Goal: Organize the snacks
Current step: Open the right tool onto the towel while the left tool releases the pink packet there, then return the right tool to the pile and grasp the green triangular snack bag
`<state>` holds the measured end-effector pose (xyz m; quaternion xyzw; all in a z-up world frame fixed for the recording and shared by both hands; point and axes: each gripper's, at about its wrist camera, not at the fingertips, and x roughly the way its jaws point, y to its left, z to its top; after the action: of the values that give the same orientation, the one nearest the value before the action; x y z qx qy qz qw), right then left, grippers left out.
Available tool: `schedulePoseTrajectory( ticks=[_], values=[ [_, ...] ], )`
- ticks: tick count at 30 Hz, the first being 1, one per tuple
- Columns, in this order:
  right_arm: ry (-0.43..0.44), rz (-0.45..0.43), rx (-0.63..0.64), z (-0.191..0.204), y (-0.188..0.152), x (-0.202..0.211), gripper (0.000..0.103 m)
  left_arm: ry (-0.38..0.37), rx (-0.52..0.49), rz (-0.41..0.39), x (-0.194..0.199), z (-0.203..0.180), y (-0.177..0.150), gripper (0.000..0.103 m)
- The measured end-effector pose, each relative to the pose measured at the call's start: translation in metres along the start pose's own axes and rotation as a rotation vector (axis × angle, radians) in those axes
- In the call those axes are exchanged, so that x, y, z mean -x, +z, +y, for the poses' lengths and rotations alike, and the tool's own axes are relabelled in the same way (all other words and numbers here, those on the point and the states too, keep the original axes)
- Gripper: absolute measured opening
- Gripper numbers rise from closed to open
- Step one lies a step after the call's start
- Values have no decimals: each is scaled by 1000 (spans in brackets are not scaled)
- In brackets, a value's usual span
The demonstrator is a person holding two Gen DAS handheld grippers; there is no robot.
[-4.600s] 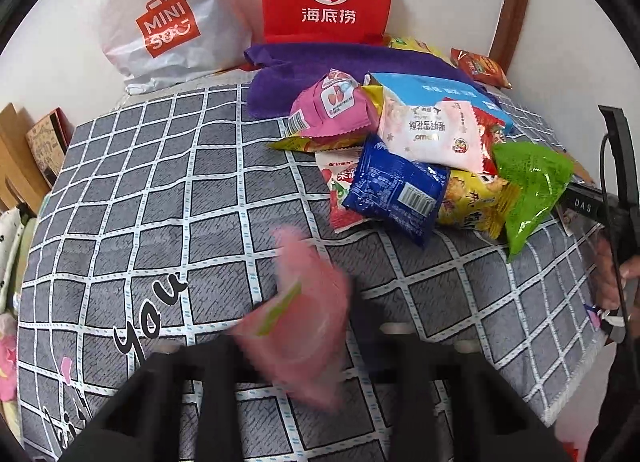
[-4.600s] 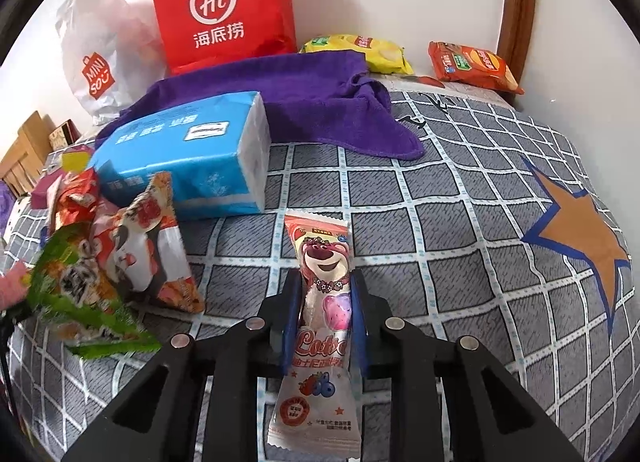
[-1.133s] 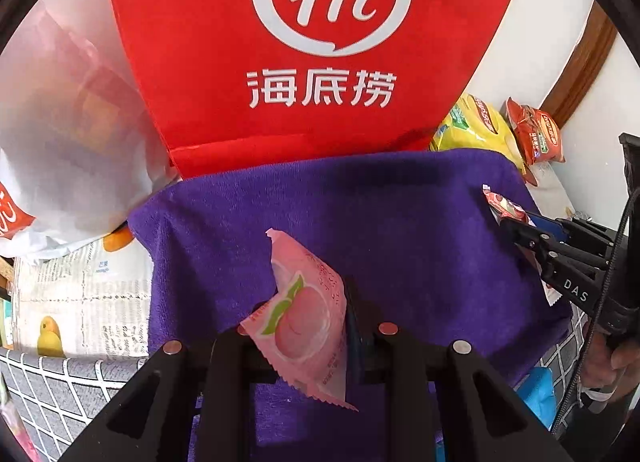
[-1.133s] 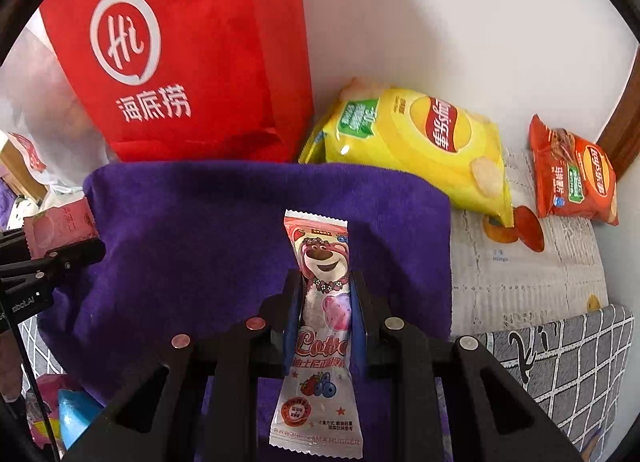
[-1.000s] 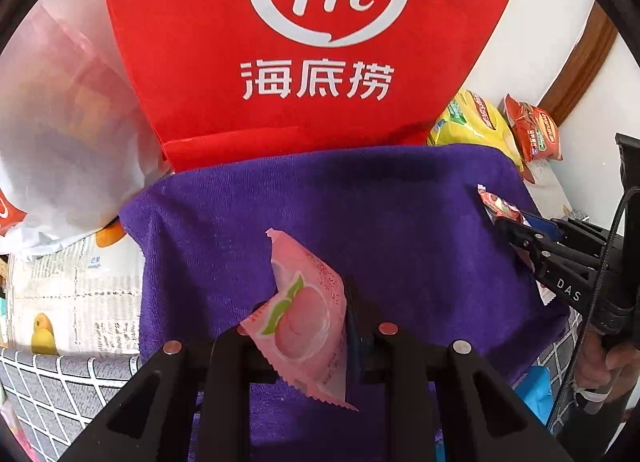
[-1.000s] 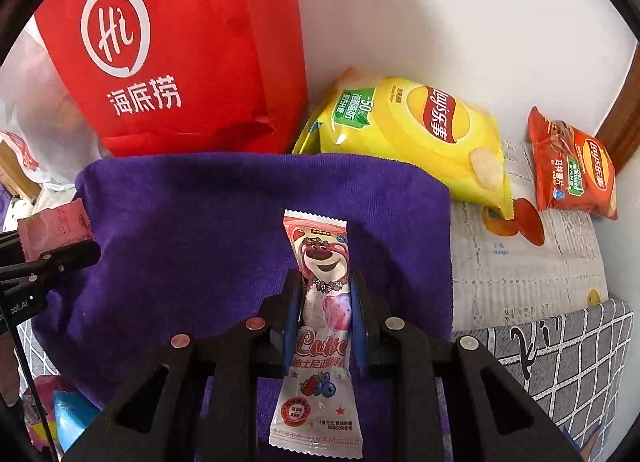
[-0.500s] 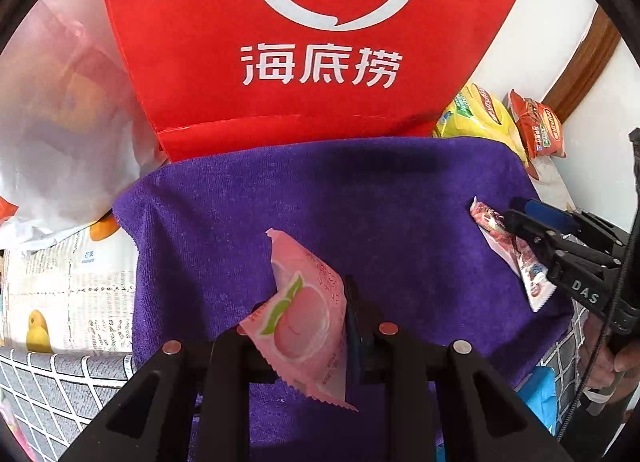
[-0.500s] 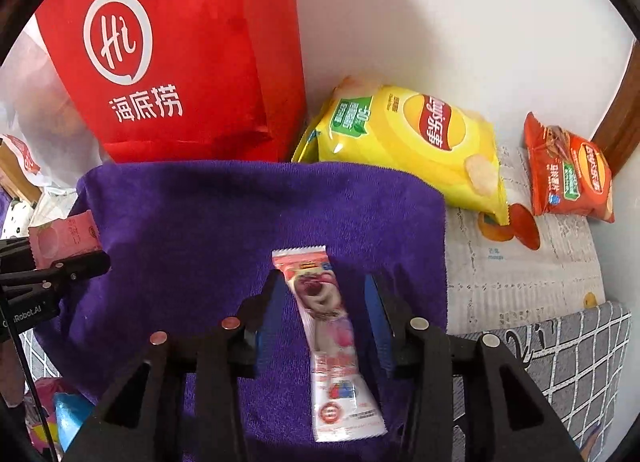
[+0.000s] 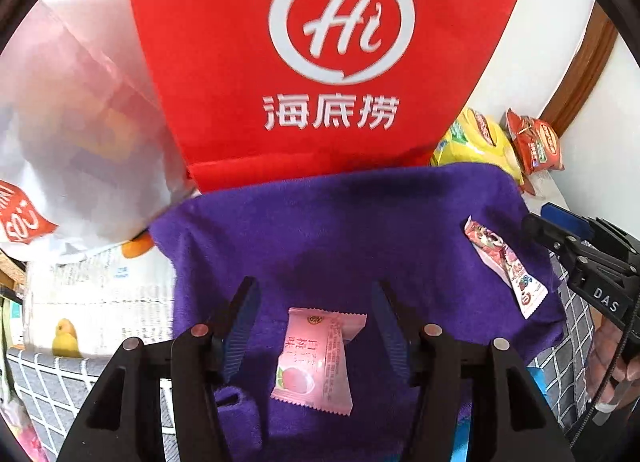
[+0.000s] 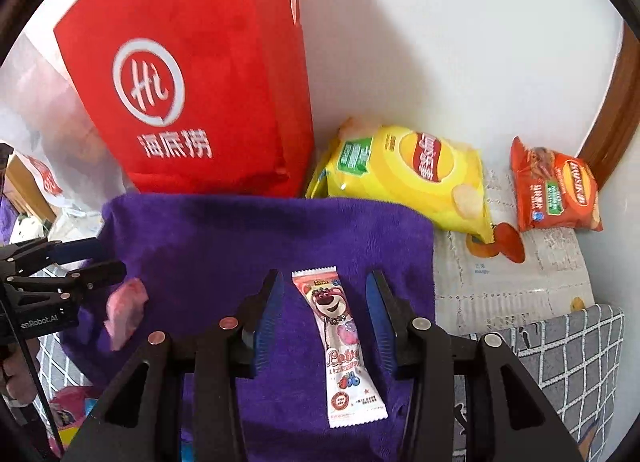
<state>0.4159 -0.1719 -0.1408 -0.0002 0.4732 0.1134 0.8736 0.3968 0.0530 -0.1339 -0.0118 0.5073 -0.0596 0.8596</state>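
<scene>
While both claws hang spread apart, the left claw (image 9: 314, 318) frames a pink peach packet (image 9: 316, 358) and the right claw (image 10: 324, 314) a bear candy stick (image 10: 340, 346), both lying on the purple towel (image 10: 224, 246). Behind it, upper frame: a red bag (image 10: 192, 81), a white wall (image 10: 460, 41).

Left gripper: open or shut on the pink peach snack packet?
Open. The left gripper has its jaws spread wide, clear of the pink peach snack packet, which lies flat on the purple towel between them.

Both wrist views look down, close, at the purple towel (image 9: 360, 229), perhaps from opposite sides.
</scene>
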Motion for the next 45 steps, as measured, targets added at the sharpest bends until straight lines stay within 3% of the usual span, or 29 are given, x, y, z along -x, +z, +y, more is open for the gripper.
schedulePoseTrajectory(
  ticks=[7, 13, 18, 32, 36, 45],
  values=[
    [-38, -71, -14, 3, -5, 48, 45, 55, -31, -101, 47, -3, -4, 55],
    [13, -101, -78, 6, -32, 90, 45, 100, -27, -99, 75, 3, -27, 55],
    [1, -91, -8, 30, -71, 119, 45, 70, 25, -94, 100, 14, -58, 55],
    [91, -17, 4, 70, -170, 153, 49, 65, 131, -46, 129, 30, -152, 56],
    [123, -19, -11, 77, -194, 161, 56, 57, 152, -48, 137, 35, -171, 56],
    [129, 29, 9, 93, -233, 144, 58, 39, 186, -64, 145, 44, -204, 58]
  ],
)
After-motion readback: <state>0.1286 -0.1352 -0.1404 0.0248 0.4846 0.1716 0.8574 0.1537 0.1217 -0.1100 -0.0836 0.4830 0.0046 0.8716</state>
